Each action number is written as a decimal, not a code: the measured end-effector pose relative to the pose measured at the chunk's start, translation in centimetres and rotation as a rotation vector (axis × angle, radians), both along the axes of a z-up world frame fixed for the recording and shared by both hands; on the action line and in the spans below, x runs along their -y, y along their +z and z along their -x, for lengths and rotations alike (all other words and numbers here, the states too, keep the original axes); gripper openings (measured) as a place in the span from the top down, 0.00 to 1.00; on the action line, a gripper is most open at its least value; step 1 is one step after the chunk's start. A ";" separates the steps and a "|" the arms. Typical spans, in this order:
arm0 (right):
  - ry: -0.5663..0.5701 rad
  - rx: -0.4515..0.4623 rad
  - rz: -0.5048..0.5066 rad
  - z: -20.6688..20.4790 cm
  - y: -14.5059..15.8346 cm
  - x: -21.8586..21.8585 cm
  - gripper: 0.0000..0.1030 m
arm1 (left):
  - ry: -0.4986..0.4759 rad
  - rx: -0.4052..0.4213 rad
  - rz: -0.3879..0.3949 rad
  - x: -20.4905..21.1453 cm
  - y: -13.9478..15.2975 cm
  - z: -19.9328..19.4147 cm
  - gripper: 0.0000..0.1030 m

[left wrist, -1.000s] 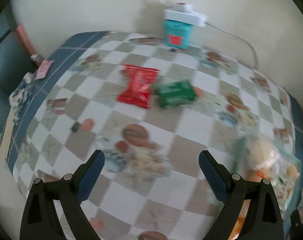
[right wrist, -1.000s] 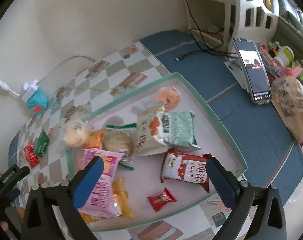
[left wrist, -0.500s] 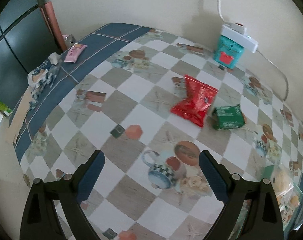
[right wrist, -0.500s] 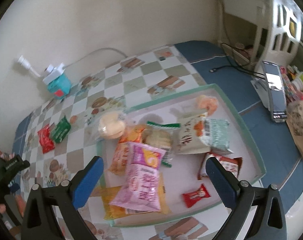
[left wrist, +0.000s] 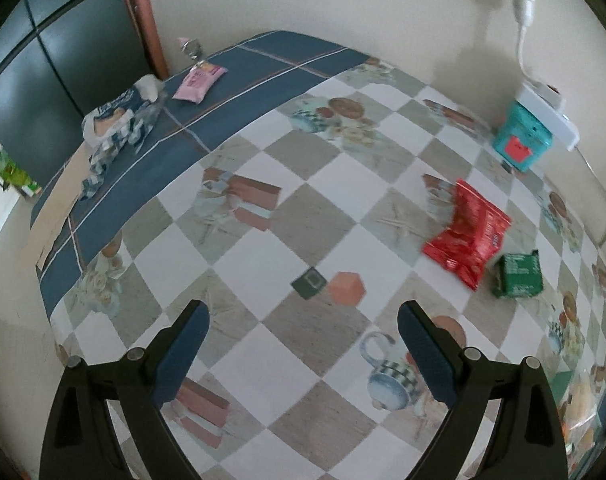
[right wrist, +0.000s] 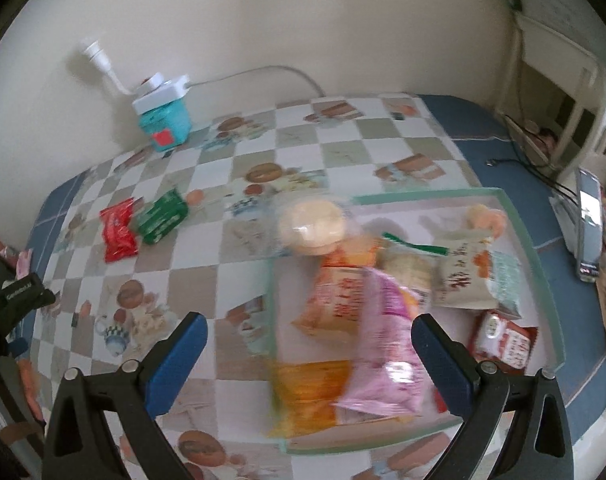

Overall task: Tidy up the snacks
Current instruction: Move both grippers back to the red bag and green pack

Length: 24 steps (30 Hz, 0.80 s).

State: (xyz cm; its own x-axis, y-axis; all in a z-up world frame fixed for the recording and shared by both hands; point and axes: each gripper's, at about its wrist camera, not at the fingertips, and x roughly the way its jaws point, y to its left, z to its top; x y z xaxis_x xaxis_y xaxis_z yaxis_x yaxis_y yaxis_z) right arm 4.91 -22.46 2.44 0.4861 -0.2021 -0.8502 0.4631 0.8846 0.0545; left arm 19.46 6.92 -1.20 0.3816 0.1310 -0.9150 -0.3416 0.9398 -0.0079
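Both views have swung leftward across the checked tablecloth [left wrist: 263, 248] since a second ago, so the shallow green-rimmed tray [right wrist: 539, 264] now sits under the right gripper [right wrist: 309, 338] only partly. The left gripper [left wrist: 303, 326] and the right one both stand spread wide, holding nothing. Left of the tray, well apart from it, a crinkled red foil snack packet [left wrist: 467, 236] lies touching a small green snack packet [left wrist: 517, 276]. Inside the tray lies a heap of snack bags, a pink one [right wrist: 387, 344] on top.
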 end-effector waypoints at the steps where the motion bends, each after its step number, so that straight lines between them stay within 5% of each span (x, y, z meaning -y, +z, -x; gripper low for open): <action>1: 0.010 -0.002 0.002 -0.3 -0.1 -0.5 0.00 | 0.004 -0.002 0.004 -0.3 -0.2 -0.1 0.07; 10: 0.105 -0.007 0.011 -3.9 0.1 -4.7 0.00 | 0.030 -0.021 0.046 -2.7 -1.1 -1.2 0.07; 24: 0.215 0.032 -0.027 -13.1 3.1 -6.6 0.00 | -0.192 0.070 0.027 -2.2 2.4 -6.9 0.07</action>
